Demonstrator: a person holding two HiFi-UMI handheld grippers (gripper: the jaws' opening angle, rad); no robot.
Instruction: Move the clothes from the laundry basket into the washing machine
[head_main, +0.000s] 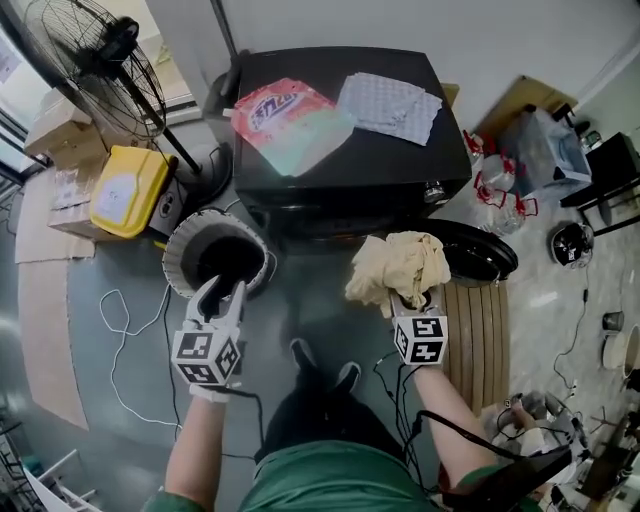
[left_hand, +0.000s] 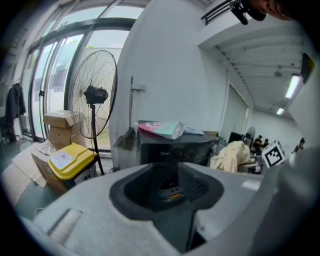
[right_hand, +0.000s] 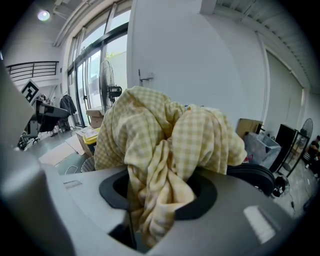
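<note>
Right gripper (head_main: 408, 298): jaws are clamping on a yellow checked cloth (head_main: 398, 262); the bunch is bulging up over the jaws and a tail is hanging down between them.
Left gripper (head_main: 222, 290): jaws are standing apart with nothing sitting between them; it is hovering over the near rim of the laundry basket (head_main: 175, 255).
Cloth location: it is hanging in the air in front of the washing machine (head_main: 340, 160), near the open door (head_main: 478, 255), and not going inside yet.
Handling: cloth is looking light, soft and limp, with little risk of slipping off the pads. Loose folds are drooping and could be catching on the door rim. Best hold is the thick gathered middle, where it is being pinched now.
Basket: inside is showing dark, probably empty, though the bottom is sitting too deep in shadow to be sure.
Machine top: a pink-and-green bag (head_main: 287, 120) and a patterned grey sheet (head_main: 390, 104) are lying side by side.
Writing: bag is carrying big white lettering, unreadable at this size. A small logo on the machine front is blurring out in the left gripper view. Marker cubes are showing black-and-white squares only.
Far left: yellow-lidded bin (head_main: 125, 190) is wearing a white label, unreadable, and standing beside the fan (head_main: 95, 60).
</note>
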